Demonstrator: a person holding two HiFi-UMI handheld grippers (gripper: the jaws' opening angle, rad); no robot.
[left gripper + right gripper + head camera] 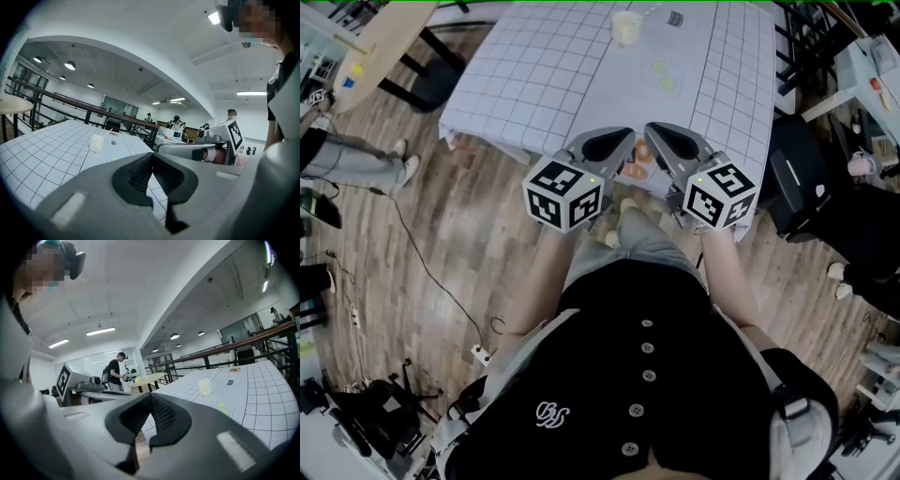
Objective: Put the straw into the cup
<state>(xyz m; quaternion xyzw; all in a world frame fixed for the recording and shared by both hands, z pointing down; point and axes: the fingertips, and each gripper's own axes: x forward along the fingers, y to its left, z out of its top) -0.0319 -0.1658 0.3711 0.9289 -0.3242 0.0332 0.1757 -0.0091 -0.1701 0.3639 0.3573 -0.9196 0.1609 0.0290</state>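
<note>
Bench edges: the bench (544, 75) carries a white cloth ruled in dark squares, and the cloth hangs over the near edge. The long sides run away from the person. A railing (93, 112) stands beyond the far side.
Open room on bench: bare grid lies between the near edge and the far end, broken only by two yellow-green dots (663, 75) right of centre.
Room around bench: wooden floor (469, 253) lies to the left, crossed by a thin cable (422, 253). A round wooden table (384, 37) stands well off the far left corner. Dark gear (797, 187) stands close to the right side.
Left claw (152, 159): pressed together, nothing between the ribbed pads; held over the near bench edge.
Right claw (150, 399): pressed together, nothing between the pads; just beside the left claw, tips angled toward each other.
Cup (625, 26): small, pale, cream-white, upright at the far end of the bench, well apart from both claws.
Straw (650, 11): a thin pale line slanting up and right from the cup. Whether it is in the cup or beside it cannot be told.
Small label (675, 17): flat, dark-marked, just right of the cup.
</note>
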